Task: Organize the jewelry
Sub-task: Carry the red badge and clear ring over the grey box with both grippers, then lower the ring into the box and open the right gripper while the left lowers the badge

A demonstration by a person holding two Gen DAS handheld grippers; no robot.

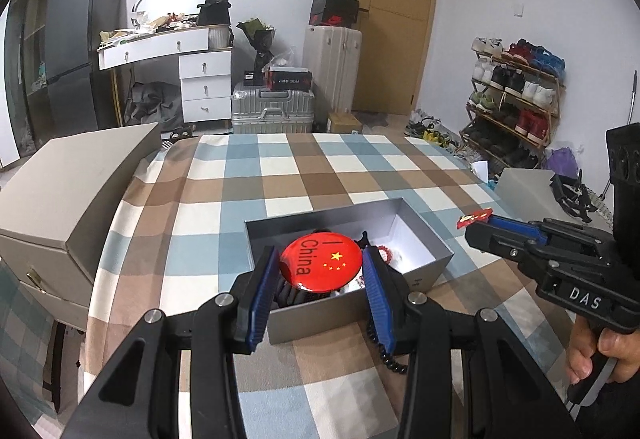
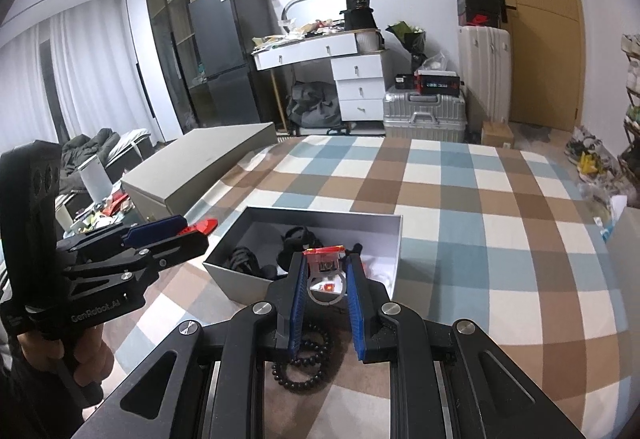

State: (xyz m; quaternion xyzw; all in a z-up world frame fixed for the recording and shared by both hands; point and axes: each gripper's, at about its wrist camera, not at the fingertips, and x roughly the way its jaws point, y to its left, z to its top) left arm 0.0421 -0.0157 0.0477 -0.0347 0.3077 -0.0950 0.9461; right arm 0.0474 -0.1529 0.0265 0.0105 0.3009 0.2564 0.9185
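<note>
Fingers of the left gripper [image 1: 320, 271] clamp the round red badge [image 1: 320, 263] by its opposite edges, holding it face up above the open grey box [image 1: 424, 263]. Those of the right gripper [image 2: 325, 271] pinch a small red-topped clip badge [image 2: 325, 259] with a metal ring hanging under it, also over the box.

Both pieces look light and stiff. The round badge has a glossy domed face, so it seems likely to slip if squeezed on the face; the rim is the better hold, as now. The clip badge is small, and its flat plastic top seems the safest part to grip, since the ring swings loose.

Inside the box lie dark cords or straps [image 2: 248, 259] and a red beaded bracelet [image 1: 386, 253], soft things that could snag under whatever is set down. A black bead bracelet [image 2: 308, 355] lies on the checked bedspread [image 1: 280, 175] just in front of the box, below the fingers. A large grey case [image 1: 72, 199] stands well to the left, clear of the work.
</note>
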